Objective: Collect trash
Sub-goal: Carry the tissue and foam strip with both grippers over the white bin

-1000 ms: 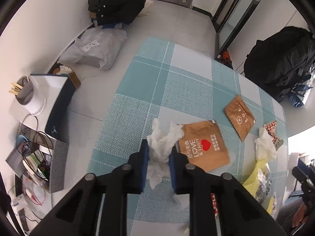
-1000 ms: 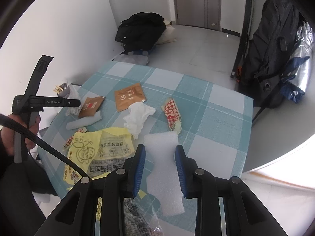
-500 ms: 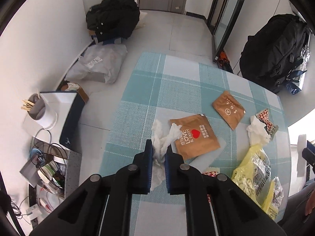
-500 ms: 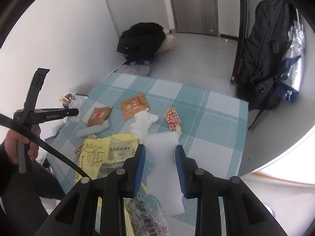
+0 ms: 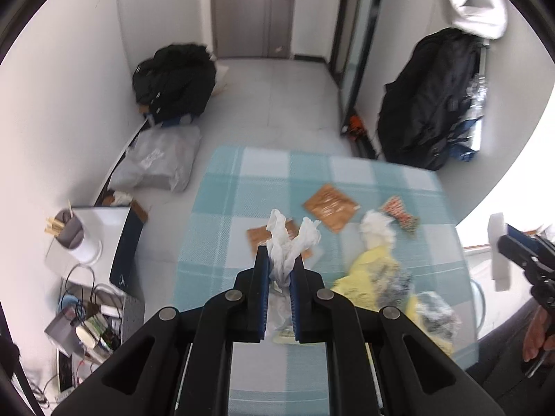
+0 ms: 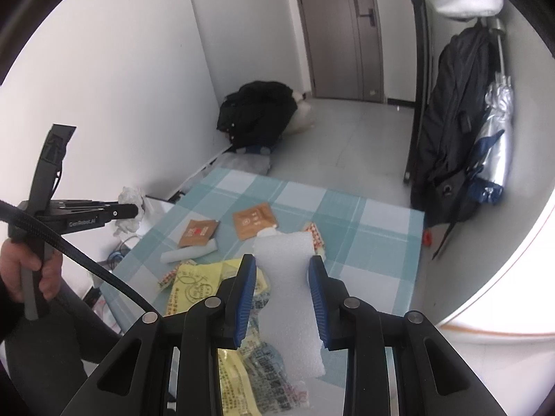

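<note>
- The left tool [image 5: 279, 263] has its blue-padded fingers pressed onto a crumpled white tissue [image 5: 289, 242], which is lifted above the worktop [image 5: 222, 208]; the tissue's two ends stick up past the fingertips.
- From the right wrist view, the left tool [image 6: 133, 210] is off the worktop's left edge with the tissue [image 6: 131, 196] bunched at its tip; its black body carries white lettering that looks like "GenRobot_AI".
- The right tool [image 6: 281, 270] pinches a white foam sheet [image 6: 289, 277] between its fingers; the sheet reaches from beyond the fingertips back towards the camera.
- The worktop has a teal and white checked cloth.
- Lying on it are two brown sachets: one with a red mark and pale print too small to read [image 6: 198, 236], and one with a round white emblem [image 6: 255, 224].
- A white rolled tube [image 6: 189, 253] lies just in front of the red-marked sachet.
- A red-and-white patterned wrapper [image 6: 315, 239] lies partly behind the foam sheet.
- A yellow plastic bag [image 6: 196, 286] with dark printed characters, not legible, lies near the worktop's front edge, under the right tool.
- A second crumpled tissue [image 5: 376, 230] lies beside the yellow bag, in the left wrist view.
</note>
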A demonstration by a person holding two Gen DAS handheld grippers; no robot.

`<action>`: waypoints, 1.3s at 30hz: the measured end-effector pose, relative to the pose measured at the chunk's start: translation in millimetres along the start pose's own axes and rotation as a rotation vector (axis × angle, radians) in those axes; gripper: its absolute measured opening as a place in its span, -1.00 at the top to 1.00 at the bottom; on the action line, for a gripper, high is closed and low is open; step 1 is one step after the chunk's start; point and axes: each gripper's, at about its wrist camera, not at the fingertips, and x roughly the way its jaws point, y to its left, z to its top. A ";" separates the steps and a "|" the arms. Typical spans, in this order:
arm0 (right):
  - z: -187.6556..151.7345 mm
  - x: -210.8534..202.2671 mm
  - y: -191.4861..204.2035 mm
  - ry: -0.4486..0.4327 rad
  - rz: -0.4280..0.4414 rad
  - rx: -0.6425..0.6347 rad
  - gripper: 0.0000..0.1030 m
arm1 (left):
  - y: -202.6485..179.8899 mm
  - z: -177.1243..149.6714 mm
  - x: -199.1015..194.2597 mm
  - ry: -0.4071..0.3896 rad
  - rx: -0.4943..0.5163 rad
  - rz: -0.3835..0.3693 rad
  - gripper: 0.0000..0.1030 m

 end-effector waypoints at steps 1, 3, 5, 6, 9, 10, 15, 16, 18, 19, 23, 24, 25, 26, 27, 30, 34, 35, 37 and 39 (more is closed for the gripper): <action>0.1 -5.2 -0.1 -0.010 -0.001 0.008 0.42 | -5.2 1.1 -5.9 -0.015 0.009 -0.008 0.87; 1.0 -16.0 -1.9 -0.028 0.005 0.030 0.42 | -14.5 3.5 -17.2 -0.038 0.022 -0.032 0.87; 4.2 -29.1 -5.0 -0.054 -0.006 0.041 0.42 | -28.3 8.5 -27.8 -0.048 0.038 -0.075 0.87; 6.4 -36.4 -6.9 -0.067 -0.010 0.049 0.42 | -34.7 10.1 -32.0 -0.051 0.051 -0.095 0.87; 16.0 -65.3 -17.0 -0.120 -0.019 0.077 0.42 | -65.7 20.2 -51.6 -0.087 0.118 -0.137 0.87; 19.3 -75.8 -20.4 -0.139 -0.025 0.083 0.42 | -73.7 23.2 -57.7 -0.097 0.128 -0.160 0.87; 40.1 -138.9 -46.7 -0.238 -0.066 0.134 0.42 | -126.9 43.9 -79.4 -0.135 0.177 -0.270 0.87; 43.4 -152.7 -54.0 -0.255 -0.086 0.146 0.42 | -133.5 45.5 -82.4 -0.142 0.188 -0.283 0.87; 47.0 -175.1 -67.4 -0.283 -0.120 0.167 0.42 | -163.5 53.0 -89.2 -0.161 0.227 -0.333 0.87; 47.2 -187.1 -75.0 -0.298 -0.136 0.179 0.42 | -176.8 55.6 -90.8 -0.165 0.244 -0.354 0.87; 36.7 -224.6 -106.4 -0.333 -0.217 0.226 0.42 | -224.1 61.5 -90.4 -0.153 0.303 -0.421 0.87; 31.4 -231.5 -116.1 -0.334 -0.235 0.243 0.42 | -237.6 61.8 -87.2 -0.138 0.318 -0.448 0.87; 26.0 -236.9 -125.1 -0.332 -0.253 0.261 0.42 | -246.4 62.3 -85.2 -0.132 0.327 -0.460 0.87; 18.8 -241.5 -135.3 -0.329 -0.272 0.283 0.42 | -262.4 61.9 -79.7 -0.121 0.349 -0.476 0.87; 10.1 -245.5 -146.8 -0.326 -0.287 0.311 0.42 | -271.1 61.1 -76.6 -0.115 0.360 -0.485 0.87; -16.9 -247.7 -178.0 -0.297 -0.327 0.393 0.42 | -303.2 59.8 -58.3 -0.069 0.394 -0.528 0.87; -58.8 -242.5 -219.9 -0.253 -0.356 0.514 0.42 | -337.4 49.5 -27.5 -0.024 0.444 -0.498 0.87; -67.2 -239.9 -227.7 -0.244 -0.359 0.536 0.42 | -346.2 46.0 -12.5 0.012 0.456 -0.505 0.87; -90.7 -230.1 -246.3 -0.216 -0.361 0.592 0.42 | -357.2 39.4 6.8 0.064 0.459 -0.519 0.87; -112.3 -217.5 -261.1 -0.181 -0.363 0.642 0.42 | -370.7 30.6 33.8 0.135 0.477 -0.526 0.87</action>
